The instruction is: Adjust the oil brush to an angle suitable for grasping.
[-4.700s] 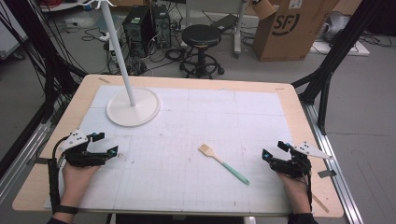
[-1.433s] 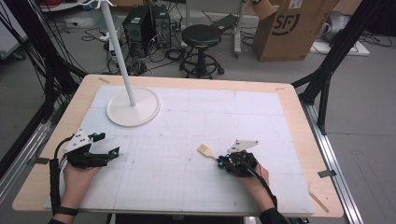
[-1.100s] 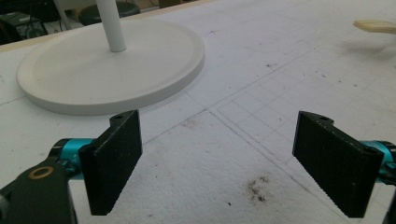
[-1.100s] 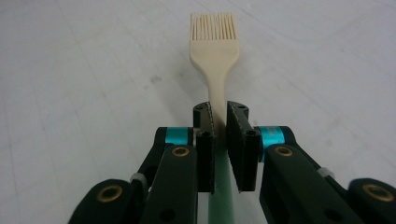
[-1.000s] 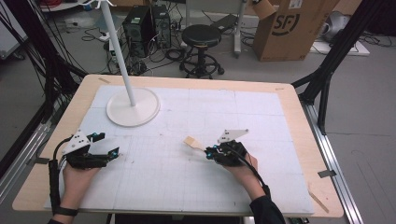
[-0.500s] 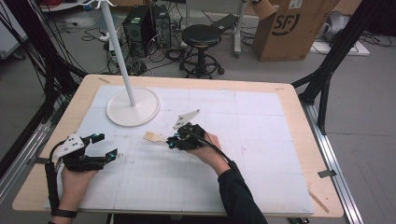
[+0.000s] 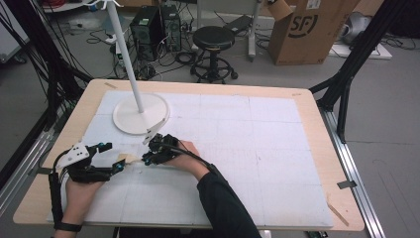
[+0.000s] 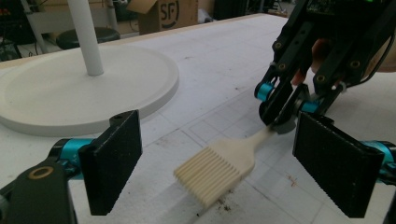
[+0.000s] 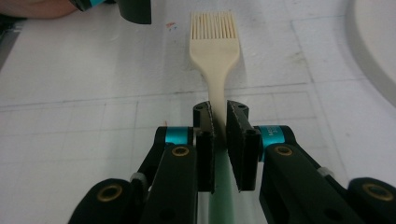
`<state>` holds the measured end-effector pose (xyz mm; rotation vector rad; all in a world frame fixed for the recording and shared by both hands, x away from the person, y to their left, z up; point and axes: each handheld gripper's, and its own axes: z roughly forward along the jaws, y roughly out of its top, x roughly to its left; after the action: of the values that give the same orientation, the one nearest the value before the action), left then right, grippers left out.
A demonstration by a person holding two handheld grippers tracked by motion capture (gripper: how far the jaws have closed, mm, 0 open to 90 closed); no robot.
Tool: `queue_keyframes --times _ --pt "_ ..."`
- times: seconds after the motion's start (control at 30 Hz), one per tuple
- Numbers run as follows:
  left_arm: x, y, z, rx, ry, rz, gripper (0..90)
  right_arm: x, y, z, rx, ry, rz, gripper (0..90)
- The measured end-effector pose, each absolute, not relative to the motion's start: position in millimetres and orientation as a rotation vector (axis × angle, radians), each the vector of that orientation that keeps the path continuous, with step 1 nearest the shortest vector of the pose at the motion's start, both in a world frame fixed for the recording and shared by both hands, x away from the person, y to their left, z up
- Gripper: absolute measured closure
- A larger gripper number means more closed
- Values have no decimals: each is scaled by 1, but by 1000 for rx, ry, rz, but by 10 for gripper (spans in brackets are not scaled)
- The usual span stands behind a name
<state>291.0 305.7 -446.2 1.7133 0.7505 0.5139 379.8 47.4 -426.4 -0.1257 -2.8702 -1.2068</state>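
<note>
A pastry brush with a cream bristle head [image 8: 217,170] and a pale green handle [image 9: 224,205] hangs just above the white mat. My right gripper [image 9: 219,135] is shut on its handle, and the head [image 7: 128,158] points left toward my left gripper [image 7: 116,166]. In the left gripper view the left gripper [image 8: 224,163] is open, its pads [image 8: 114,163] wide apart on either side of the bristle head and clear of it. The right gripper [image 8: 285,116] shows just beyond, clamped on the brush neck. One left jaw tip [image 9: 135,9] shows at the top of the right gripper view.
A white stand with a round base [image 7: 141,116] and a tall pole [image 7: 126,54] sits on the mat just behind the two grippers. The table's wooden rim [image 7: 317,119] frames the mat; a stool [image 7: 213,39] and a cardboard box [image 7: 307,25] stand beyond.
My right gripper has carried the brush leftward across the mat, from the middle right to just beside the left gripper. The left gripper has stayed where it was, open.
</note>
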Motion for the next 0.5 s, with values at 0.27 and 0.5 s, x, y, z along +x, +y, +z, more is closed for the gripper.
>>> queue_keyframes --times 0.27,0.5 --pt "292 306 -447 1715 763 511 163 378 58 -436 -113 -2917 -1114 805" --pt "292 306 -447 1715 762 509 163 379 32 -413 -174 -2903 -1233 631"
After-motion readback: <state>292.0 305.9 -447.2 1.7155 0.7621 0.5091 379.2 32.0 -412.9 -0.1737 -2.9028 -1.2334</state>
